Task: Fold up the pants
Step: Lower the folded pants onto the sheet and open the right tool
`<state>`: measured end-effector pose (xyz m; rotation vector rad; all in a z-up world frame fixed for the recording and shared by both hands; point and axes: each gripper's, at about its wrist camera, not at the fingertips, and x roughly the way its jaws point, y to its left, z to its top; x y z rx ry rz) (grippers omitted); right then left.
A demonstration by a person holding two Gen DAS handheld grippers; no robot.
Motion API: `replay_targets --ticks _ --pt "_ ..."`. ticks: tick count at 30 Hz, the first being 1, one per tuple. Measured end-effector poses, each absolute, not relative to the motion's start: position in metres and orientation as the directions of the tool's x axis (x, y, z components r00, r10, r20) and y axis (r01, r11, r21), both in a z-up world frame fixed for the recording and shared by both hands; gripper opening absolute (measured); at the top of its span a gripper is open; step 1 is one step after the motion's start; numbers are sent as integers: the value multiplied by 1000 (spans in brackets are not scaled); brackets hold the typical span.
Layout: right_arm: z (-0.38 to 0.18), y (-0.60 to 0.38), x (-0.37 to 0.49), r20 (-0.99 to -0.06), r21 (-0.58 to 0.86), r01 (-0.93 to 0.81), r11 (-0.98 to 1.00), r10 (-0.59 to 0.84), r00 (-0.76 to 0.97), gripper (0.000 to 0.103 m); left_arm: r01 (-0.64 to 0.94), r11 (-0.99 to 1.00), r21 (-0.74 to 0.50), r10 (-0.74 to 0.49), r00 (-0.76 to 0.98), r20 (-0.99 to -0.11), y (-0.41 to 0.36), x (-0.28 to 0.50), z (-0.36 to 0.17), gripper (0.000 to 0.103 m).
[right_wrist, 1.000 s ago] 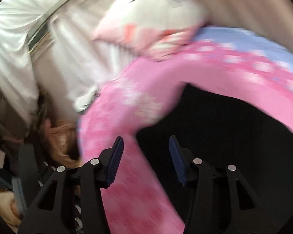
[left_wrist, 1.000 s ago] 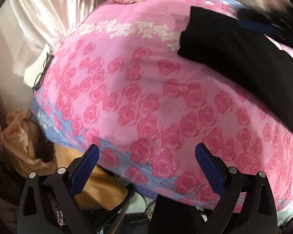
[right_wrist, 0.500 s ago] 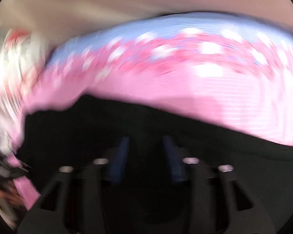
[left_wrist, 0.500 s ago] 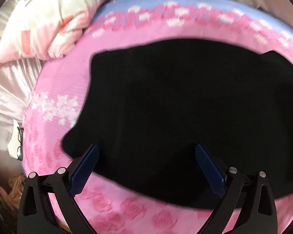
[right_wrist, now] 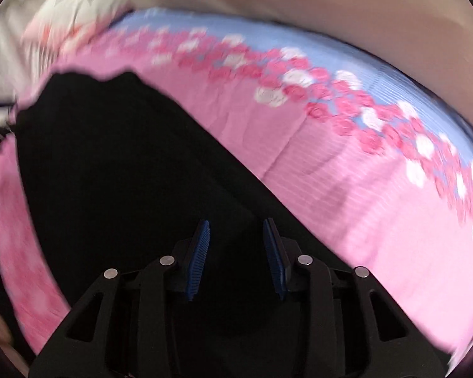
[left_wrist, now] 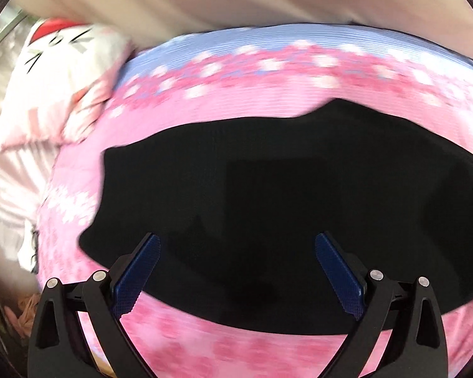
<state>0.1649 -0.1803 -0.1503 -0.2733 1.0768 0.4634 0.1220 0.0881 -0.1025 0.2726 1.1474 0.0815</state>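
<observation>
1. On the bed, from our left wrist view, we see the black pants (left_wrist: 283, 204) lying flat on the pink flower blanket (left_wrist: 236, 356).
2. Our left gripper (left_wrist: 236, 267) hangs over the near part of the pants with its blue pads (left_wrist: 135, 274) spread far apart, and nothing is pinched between them.
3. We see the left edge of the pants with bumps and a corner, and bare pink blanket runs all along that side.
4. We see a strip of pink blanket past the near edge of the pants too, right under our fingers.
5. Beyond the far edge, we see more blanket with white and pink flowers and a blue band, so that side has open room.
6. A white cartoon pillow (left_wrist: 63, 78) sits at the far left corner, well apart from the pants.
7. From our right wrist view, we see the pants (right_wrist: 126, 189) fill the left and middle, and their long edge slants down to the right.
8. Our right gripper (right_wrist: 236, 249) is over the black cloth, and its jaws are closing with a small gap between the pads (right_wrist: 198, 258).
9. We cannot tell if any cloth sits between those pads, because it is all dark there.
10. Wide pink blanket (right_wrist: 378, 236) lies open to the right of that slanted edge.
</observation>
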Motion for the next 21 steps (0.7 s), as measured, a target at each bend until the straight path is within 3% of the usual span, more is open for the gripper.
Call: replay_targets --ticks 1,2,5,9,12,14,15,18,21 --pt "-148 -183 166 -890 14 -510 860 243 385 12 91 964 251 193 412 -891 80 120 -103 98" --pt "-145 -183 168 -889 14 -519 855 248 385 3 109 962 249 184 413 -892 70 117 -103 98" --pt "-127 -191 177 -850 -17 -506 862 254 462 3 142 956 258 177 422 -889 49 113 -103 98" --pt "-146 -192 186 -863 19 -472 881 253 438 5 178 943 283 185 428 -884 22 113 -109 98" --pt "-117 -220 165 -804 137 -365 921 319 503 19 188 941 281 176 436 -883 2 112 -109 98" --pt "-101 -252 137 -761 186 -261 947 307 571 55 205 939 275 162 441 -883 -9 111 -109 98" --pt "-97 -277 117 -752 202 -171 964 265 604 60 222 936 272 153 438 -886 -17 110 -111 98" --pt "-95 -363 51 -759 229 119 966 101 643 61 254 925 282 154 430 -890 -33 109 -117 98" --pt "-104 -448 -1 -810 160 368 916 -91 579 61 294 917 269 126 426 -896 -55 104 -119 98"
